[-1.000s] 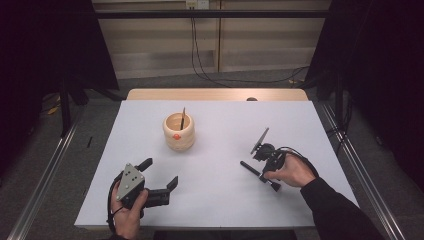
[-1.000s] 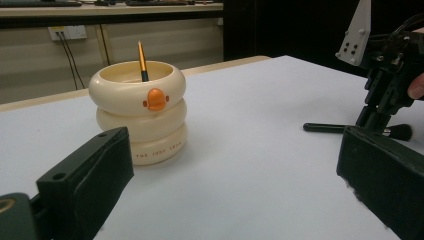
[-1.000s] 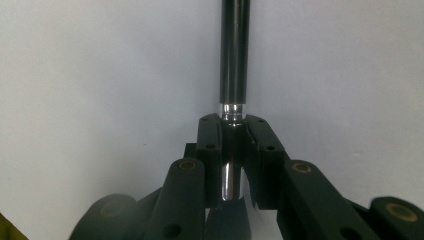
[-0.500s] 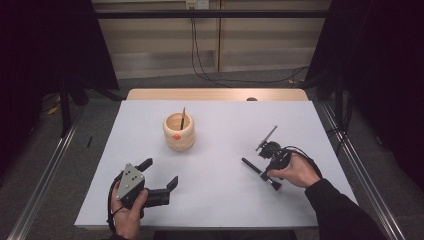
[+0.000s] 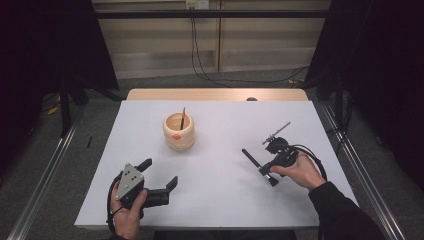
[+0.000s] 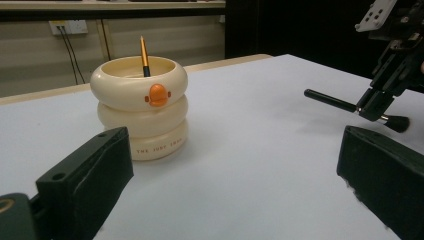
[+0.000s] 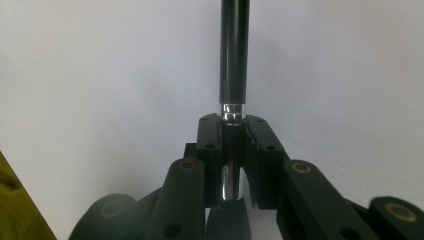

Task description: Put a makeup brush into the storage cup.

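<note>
the work in hand looks like filling the cream, ring-stacked duck-faced holder with brushes, and it seems about halfway. one thin brush with an orange handle already stands upright inside the holder, leaning on its rim. the second one, a black-handled makeup brush, is picked up but not yet delivered.

the right gripper has its jaws drawn together and clamped on that brush near the shiny metal ferrule. in the right gripper view the jaws pinch the ferrule from both sides and the black handle runs straight up and away from them. in the high view the handle points up-left toward the holder, while the dark bristle tuft sticks out on the near side of the jaws, low over the white table. the brush is well apart from the holder, off to its right and nearer the person.

the left gripper sits near the table's front left, jaws standing apart with nothing between them, aimed at the holder.

what is left, by this reading: carry the brush across, tip it upright and drop it handle-first or bristle-up into the holder.
</note>
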Available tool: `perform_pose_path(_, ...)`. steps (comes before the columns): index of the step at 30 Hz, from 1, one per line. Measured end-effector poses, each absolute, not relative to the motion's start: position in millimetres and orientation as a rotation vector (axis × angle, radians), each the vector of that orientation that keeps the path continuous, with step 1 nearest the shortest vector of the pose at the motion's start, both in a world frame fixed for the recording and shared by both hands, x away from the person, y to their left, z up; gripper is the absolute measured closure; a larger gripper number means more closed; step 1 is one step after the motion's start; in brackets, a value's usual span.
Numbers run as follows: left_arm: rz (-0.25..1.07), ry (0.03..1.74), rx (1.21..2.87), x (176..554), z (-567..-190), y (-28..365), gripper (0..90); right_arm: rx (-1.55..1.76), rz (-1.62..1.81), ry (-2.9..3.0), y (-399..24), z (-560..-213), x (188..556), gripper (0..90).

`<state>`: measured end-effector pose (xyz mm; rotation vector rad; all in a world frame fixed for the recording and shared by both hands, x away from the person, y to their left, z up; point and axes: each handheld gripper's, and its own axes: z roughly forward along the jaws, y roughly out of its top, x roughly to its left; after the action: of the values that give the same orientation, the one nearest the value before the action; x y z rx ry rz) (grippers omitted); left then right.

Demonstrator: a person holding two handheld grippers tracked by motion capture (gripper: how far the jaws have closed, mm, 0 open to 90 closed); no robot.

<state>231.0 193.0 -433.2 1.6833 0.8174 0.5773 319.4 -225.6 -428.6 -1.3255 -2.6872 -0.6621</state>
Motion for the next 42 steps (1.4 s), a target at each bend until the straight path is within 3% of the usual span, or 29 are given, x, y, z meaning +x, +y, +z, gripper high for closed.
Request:
perform_pose_path(20, 0.588, 0.824, 1.674, 231, -432, 195, 0.9, -1.368, -1.27, -2.693, -248, -415, 298, 78.8)
perform_pose_path(42, 0.592, 0.822, 1.655, 230, -431, 197, 1.1, -1.189, -1.945, -2.548, -268, -392, 272, 78.8)
